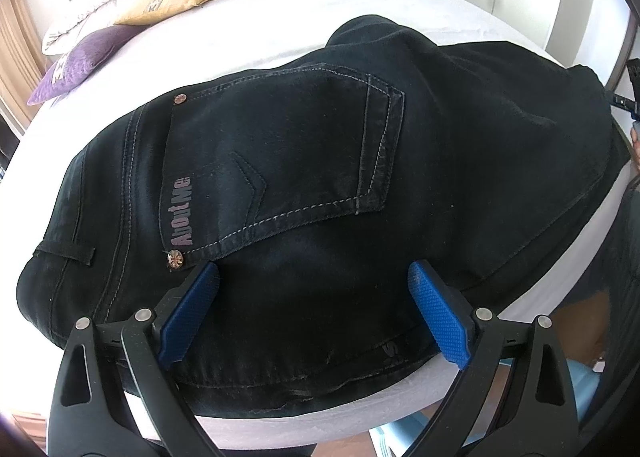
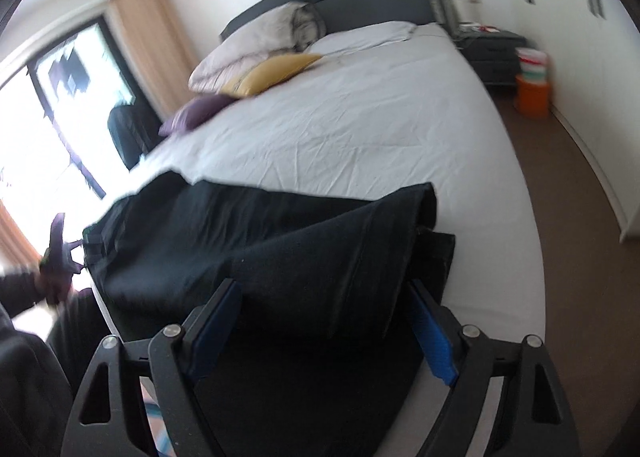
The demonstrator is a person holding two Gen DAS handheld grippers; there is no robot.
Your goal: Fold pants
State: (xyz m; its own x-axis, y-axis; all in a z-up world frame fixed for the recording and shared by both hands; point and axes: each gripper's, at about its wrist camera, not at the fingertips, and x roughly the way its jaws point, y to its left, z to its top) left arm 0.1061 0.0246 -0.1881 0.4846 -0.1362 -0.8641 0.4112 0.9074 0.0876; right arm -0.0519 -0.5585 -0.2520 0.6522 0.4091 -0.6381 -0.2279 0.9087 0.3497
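Left wrist view: black jeans [image 1: 320, 177] are laid on the white bed [image 1: 280, 17], long axis running rightward toward the leg ends. Both the left gripper [image 1: 314, 285] and right gripper [image 2: 326, 297] are spread wide above the denim, nothing pinched.

We note a white bed [image 2: 380, 117] bearing white [image 2: 256, 45], yellow [image 2: 276, 71] and purple pillows [image 2: 196, 115]; dark nightstand [image 2: 496, 53] and orange bin [image 2: 532, 95] beside it.

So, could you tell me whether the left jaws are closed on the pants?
No, the left gripper stands wide open above the black pants, gripping no fabric.
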